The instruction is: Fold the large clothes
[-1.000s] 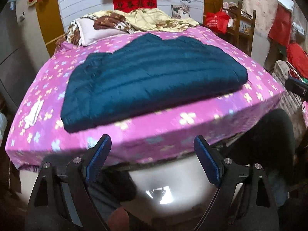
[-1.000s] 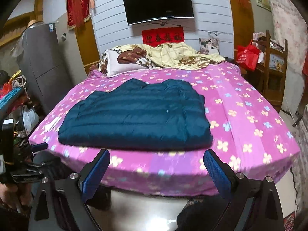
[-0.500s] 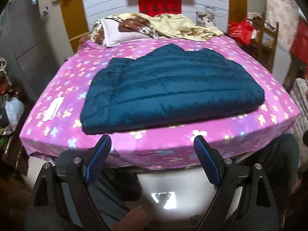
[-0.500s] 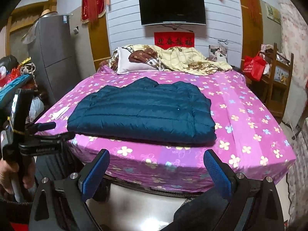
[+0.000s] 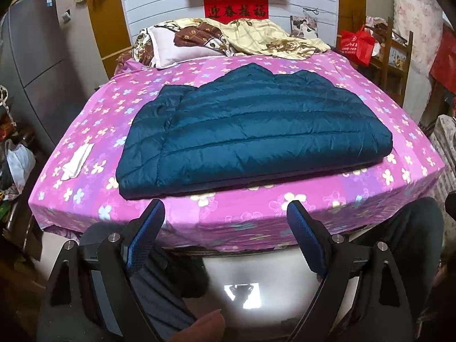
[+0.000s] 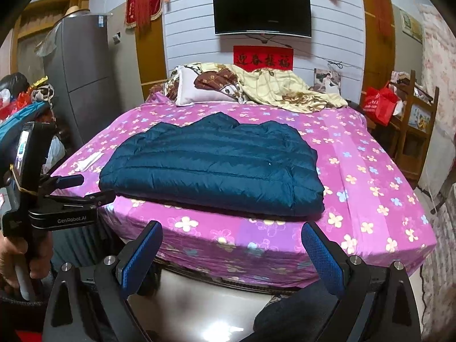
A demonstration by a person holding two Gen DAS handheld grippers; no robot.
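Observation:
A dark teal quilted down jacket lies folded flat on the pink flowered bed, near its front edge; it also shows in the right wrist view. My left gripper is open and empty, held off the bed in front of its near edge. My right gripper is open and empty, also in front of the bed's edge. The left gripper's body shows at the left of the right wrist view, held in a hand.
A white pillow and a crumpled floral quilt lie at the head of the bed. A small white cloth lies on the bed's left side. A grey fridge stands left, wooden shelves with a red bag right.
Both grippers have drawn back and risen, so the bed and jacket look farther away and more of the room shows. Both jaws stay open. The jacket has not moved.

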